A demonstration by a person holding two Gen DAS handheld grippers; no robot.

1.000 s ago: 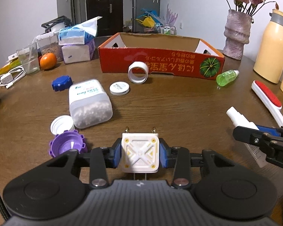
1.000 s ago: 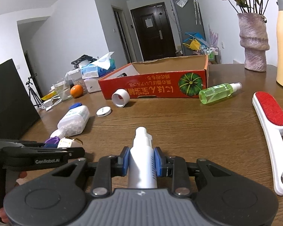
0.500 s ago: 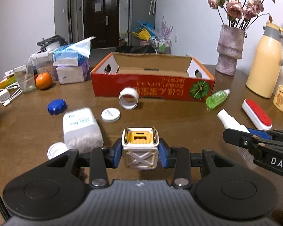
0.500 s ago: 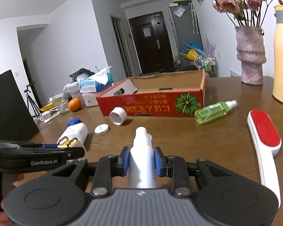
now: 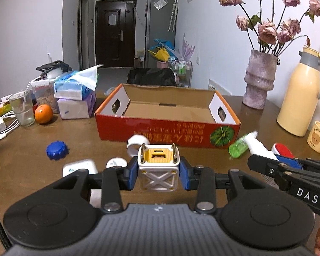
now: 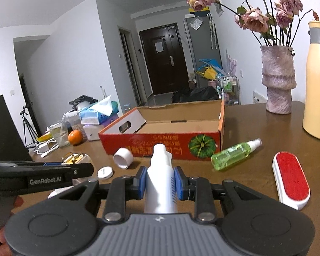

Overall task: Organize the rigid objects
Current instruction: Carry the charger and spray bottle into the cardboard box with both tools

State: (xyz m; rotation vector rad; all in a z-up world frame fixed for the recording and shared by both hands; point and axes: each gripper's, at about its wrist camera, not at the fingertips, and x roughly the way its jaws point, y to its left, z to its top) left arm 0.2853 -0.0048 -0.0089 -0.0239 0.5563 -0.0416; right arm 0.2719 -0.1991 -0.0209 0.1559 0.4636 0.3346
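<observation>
My left gripper [image 5: 158, 175] is shut on a white cube charger [image 5: 158, 170] with a yellow face and two metal prongs, held above the table in front of the red cardboard box [image 5: 168, 132]. My right gripper [image 6: 161, 183] is shut on a white spray bottle [image 6: 161, 183] that points toward the same box [image 6: 160, 145]. In the left wrist view the right gripper [image 5: 283, 166] shows at the right with the white bottle [image 5: 258, 145] in it. In the right wrist view the left gripper [image 6: 53, 170] shows at the left, carrying the charger [image 6: 74, 159]. The box is open-topped, its floor bare cardboard.
On the table lie a green spray bottle [image 6: 234, 153], a red lint brush [image 6: 291, 181], a white tape ring [image 6: 123, 157], a white lid [image 6: 105, 172], a blue cap [image 5: 57, 150] and a white jar [image 5: 80, 168]. A vase [image 5: 259, 79], a cream jug [image 5: 300, 93], tissue packs [image 5: 74, 93] and an orange [image 5: 43, 113] stand behind.
Both grippers have risen with their loads and tipped up, so the box interior now shows. The purple cap and most of the white jar have dropped below the left gripper's view.
</observation>
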